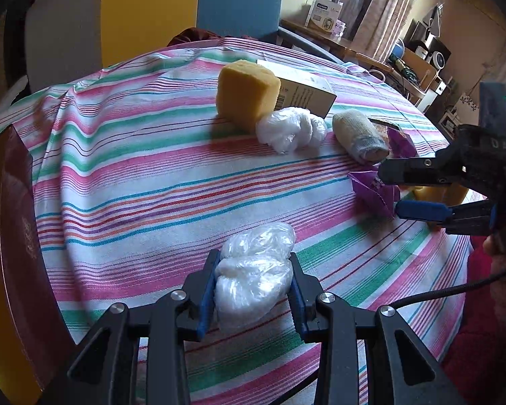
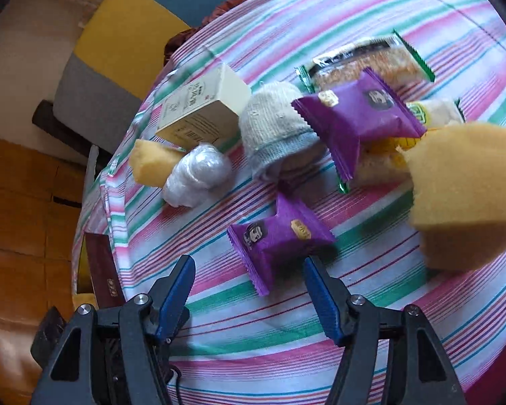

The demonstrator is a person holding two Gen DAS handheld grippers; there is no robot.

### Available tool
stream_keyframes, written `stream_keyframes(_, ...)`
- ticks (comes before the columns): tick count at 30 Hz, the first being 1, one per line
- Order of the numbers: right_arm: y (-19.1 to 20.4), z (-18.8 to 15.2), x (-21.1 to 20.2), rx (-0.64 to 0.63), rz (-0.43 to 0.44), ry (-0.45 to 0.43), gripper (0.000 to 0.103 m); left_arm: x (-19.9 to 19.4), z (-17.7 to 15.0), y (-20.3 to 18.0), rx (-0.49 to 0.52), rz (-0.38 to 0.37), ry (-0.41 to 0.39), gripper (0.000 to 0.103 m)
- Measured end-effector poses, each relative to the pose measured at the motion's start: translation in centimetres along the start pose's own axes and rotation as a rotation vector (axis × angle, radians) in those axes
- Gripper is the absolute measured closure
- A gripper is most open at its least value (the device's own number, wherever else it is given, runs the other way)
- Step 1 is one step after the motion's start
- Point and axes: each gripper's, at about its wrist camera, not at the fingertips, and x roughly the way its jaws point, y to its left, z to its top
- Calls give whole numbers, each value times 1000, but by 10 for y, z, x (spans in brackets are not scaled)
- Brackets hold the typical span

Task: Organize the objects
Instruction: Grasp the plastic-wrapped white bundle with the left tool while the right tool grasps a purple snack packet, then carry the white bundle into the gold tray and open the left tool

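My left gripper (image 1: pixel 253 263) is shut on a clear plastic bag bundle (image 1: pixel 253 276), low over the striped tablecloth (image 1: pixel 135 185). Farther off stand a yellow sponge (image 1: pixel 248 92), a second plastic bundle (image 1: pixel 290 128), a rolled knit sock (image 1: pixel 361 138) and a cream box (image 1: pixel 303 91). My right gripper (image 2: pixel 249 270) is open, its jaws around the near end of a purple snack packet (image 2: pixel 280 236) without touching it. It also shows in the left wrist view (image 1: pixel 389 190), at the right. Another purple packet (image 2: pixel 357 114) leans on the pile behind.
A big yellow sponge (image 2: pixel 465 195) sits close on the right. Green-edged snack packs (image 2: pixel 364 64) lie at the back. A dark red box (image 1: pixel 20 236) stands at the table's left edge. Chairs and a wooden floor (image 2: pixel 17 185) lie beyond the edge.
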Motion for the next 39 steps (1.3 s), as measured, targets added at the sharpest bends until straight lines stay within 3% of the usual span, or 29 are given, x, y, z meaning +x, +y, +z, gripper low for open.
stream_keyframes(8, -4, 12, 6, 49, -58, -28, 35, -1, -4, 0, 0, 4, -16, 66)
stream_keyframes(9, -3, 13, 6, 39, -75, -36, 38, -1, -4, -1, 4, 7, -19, 66)
stream_keyframes(12, 4, 14, 9, -31, -155, -32, 61, -1, -5, -2, 11, 11, -22, 66)
stream_keyframes(15, 16, 8, 13, -118, -212, -17, 62, -1, -4, 0, 7, 4, -20, 66)
stream_keyframes(16, 19, 7, 14, -150, -243, -18, 66, -1, -4, 0, 7, 3, -20, 66)
stream_keyframes(24, 34, -3, 19, -322, -373, -17, 70, -8, -2, -3, 33, 16, -16, 67)
stream_keyframes(30, 35, -4, 18, -359, -401, -15, 70, -54, -2, 0, 41, 13, -95, 66)
stream_keyframes(34, 40, -6, 22, -380, -420, -18, 70, -94, -5, 26, -22, 30, -143, 66)
stream_keyframes(39, 42, -11, 21, -396, -434, -22, 70, -138, -21, 99, -183, 115, -164, 66)
